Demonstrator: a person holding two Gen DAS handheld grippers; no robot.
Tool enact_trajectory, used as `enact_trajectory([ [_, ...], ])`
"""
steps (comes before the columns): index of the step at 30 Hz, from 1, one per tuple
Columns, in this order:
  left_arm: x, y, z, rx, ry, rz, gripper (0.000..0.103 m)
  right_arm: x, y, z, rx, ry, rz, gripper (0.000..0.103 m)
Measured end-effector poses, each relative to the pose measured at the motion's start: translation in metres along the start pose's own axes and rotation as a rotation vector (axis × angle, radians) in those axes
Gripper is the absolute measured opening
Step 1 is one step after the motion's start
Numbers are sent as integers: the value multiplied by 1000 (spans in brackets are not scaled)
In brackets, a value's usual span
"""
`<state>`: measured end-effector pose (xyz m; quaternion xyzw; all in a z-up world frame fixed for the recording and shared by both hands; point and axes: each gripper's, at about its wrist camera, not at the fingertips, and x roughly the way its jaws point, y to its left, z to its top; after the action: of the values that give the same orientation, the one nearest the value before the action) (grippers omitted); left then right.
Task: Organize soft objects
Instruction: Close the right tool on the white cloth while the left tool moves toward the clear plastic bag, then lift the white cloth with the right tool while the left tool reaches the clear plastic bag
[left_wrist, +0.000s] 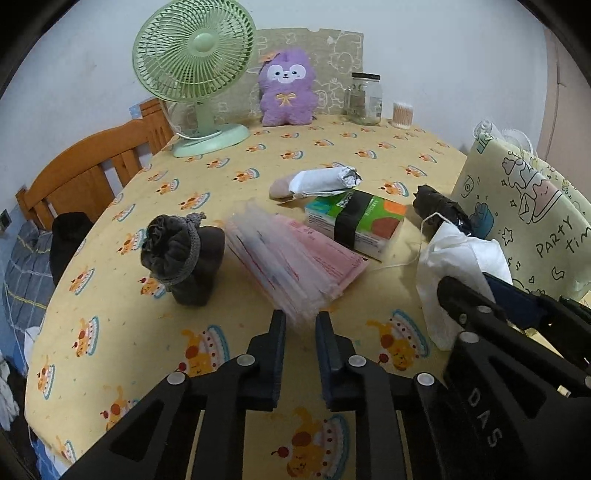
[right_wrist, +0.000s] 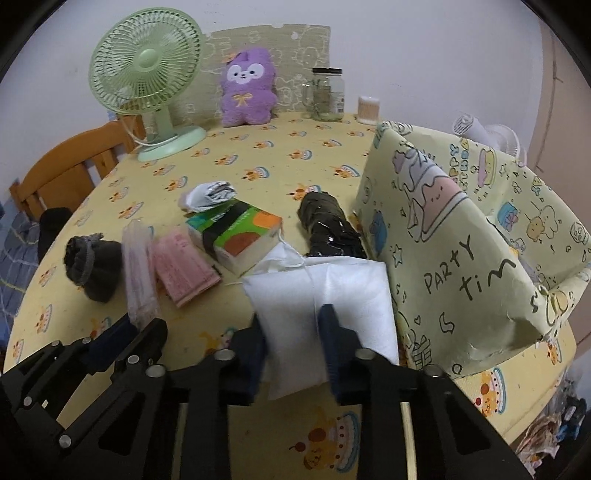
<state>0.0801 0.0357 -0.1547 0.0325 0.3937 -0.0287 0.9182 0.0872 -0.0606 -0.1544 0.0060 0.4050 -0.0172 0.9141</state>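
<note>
My left gripper (left_wrist: 301, 325) is shut on the near end of a clear-wrapped flat pack (left_wrist: 269, 258), which stands on edge. A pink pack (left_wrist: 328, 254) lies against it on the table. In the right wrist view the same clear pack (right_wrist: 138, 266) rises from the left gripper (right_wrist: 136, 325). My right gripper (right_wrist: 293, 325) is shut on a white soft pouch (right_wrist: 332, 291) with a thin string, beside the cartoon-print storage box (right_wrist: 461, 240). Rolled grey socks (left_wrist: 181, 254) sit to the left. A tissue pack (left_wrist: 358, 221), a white roll (left_wrist: 321, 181) and a black roll (left_wrist: 439, 210) lie further back.
A green table fan (left_wrist: 195, 74), a purple plush toy (left_wrist: 288, 88), a glass jar (left_wrist: 364, 98) and a tub of cotton swabs (left_wrist: 402, 114) stand along the far edge. A wooden chair (left_wrist: 85, 173) is at the left. The yellow tablecloth (left_wrist: 122, 354) covers the round table.
</note>
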Motion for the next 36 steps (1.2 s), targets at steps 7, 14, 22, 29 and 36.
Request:
enact_trajectory([
  [7, -16, 1, 1, -5, -35, 7, 8, -12, 1, 0, -6, -28, 79, 18],
  [14, -28, 6, 4, -26, -54, 16, 4, -23, 5, 3, -17, -46, 116, 16],
  [22, -47, 11, 15, -64, -72, 21, 1, -43, 10, 16, -30, -91, 149, 15],
  [29, -63, 12, 26, -83, -98, 11, 0, -60, 10, 29, -41, -128, 173, 15],
  [36, -73, 11, 39, -99, -121, 0, 0, -74, 7, 43, -46, -161, 190, 15],
])
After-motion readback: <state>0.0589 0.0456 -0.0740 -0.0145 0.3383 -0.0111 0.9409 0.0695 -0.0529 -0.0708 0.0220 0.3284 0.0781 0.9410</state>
